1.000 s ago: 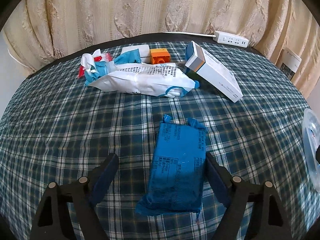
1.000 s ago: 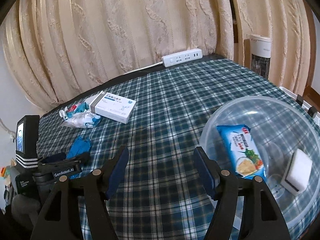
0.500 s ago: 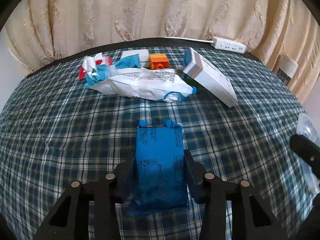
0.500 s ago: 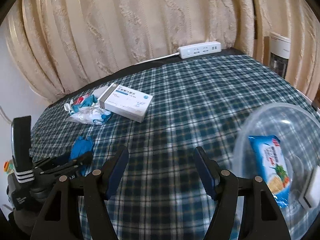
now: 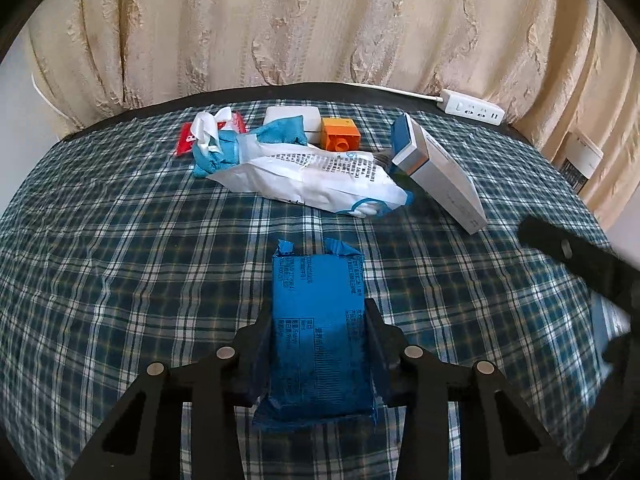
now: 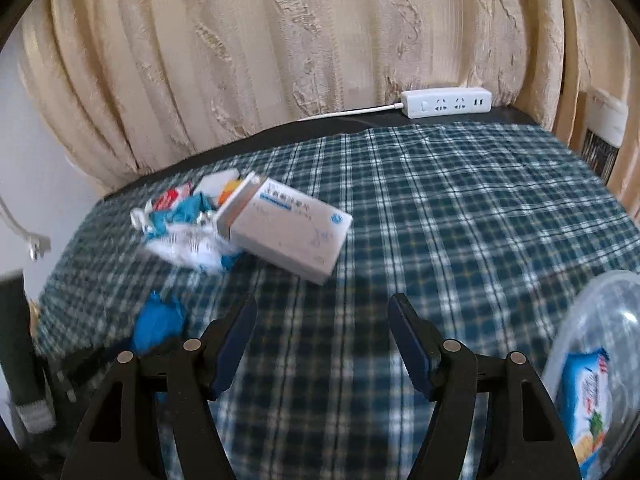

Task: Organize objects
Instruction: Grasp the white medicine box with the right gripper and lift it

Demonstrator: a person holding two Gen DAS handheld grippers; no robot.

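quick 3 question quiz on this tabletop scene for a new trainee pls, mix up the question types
1. True or false: the left gripper is shut on the blue packet.
2. What sits between the right gripper pads?
A. the white medicine box
B. nothing, only the plaid cloth shows there
C. the orange block
3. Fill in: the clear plastic bowl at the right edge of the right wrist view already holds a light blue snack ____.

Key
1. true
2. B
3. packet
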